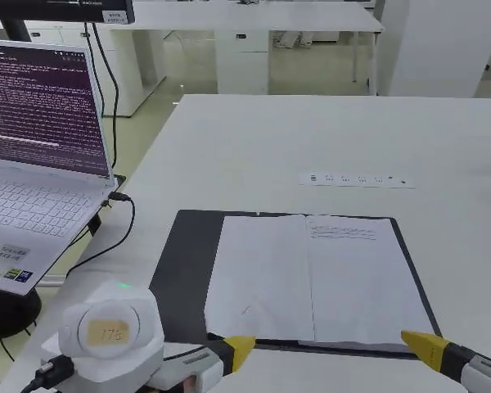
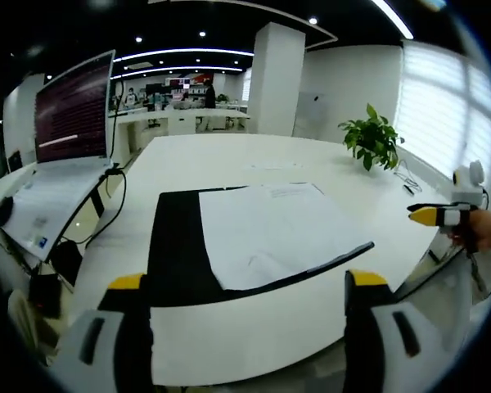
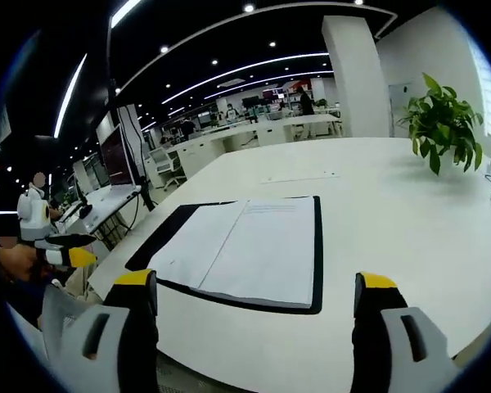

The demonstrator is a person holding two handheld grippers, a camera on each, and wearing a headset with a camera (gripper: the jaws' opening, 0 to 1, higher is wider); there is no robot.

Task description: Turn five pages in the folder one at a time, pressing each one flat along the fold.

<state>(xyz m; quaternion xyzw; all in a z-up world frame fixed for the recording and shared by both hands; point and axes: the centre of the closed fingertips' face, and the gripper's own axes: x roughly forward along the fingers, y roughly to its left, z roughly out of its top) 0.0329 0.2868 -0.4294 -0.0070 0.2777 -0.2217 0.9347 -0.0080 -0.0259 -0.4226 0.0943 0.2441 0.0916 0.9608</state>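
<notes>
White workbench (image 1: 270,147): folder (image 1: 188,254) lay open beyond the empty, wide-jawed left gripper (image 2: 245,282) and right gripper (image 3: 255,280); page-turn seemingly pending, needing an edge pinch.

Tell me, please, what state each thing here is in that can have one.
folder: open, lying flat on the table, pages flat on both sides.
left gripper: open, empty, short of the folder's near edge.
right gripper: open, empty, short of the folder's near edge.
laptop: lid up, screen lit, cable plugged in at its side.
</notes>
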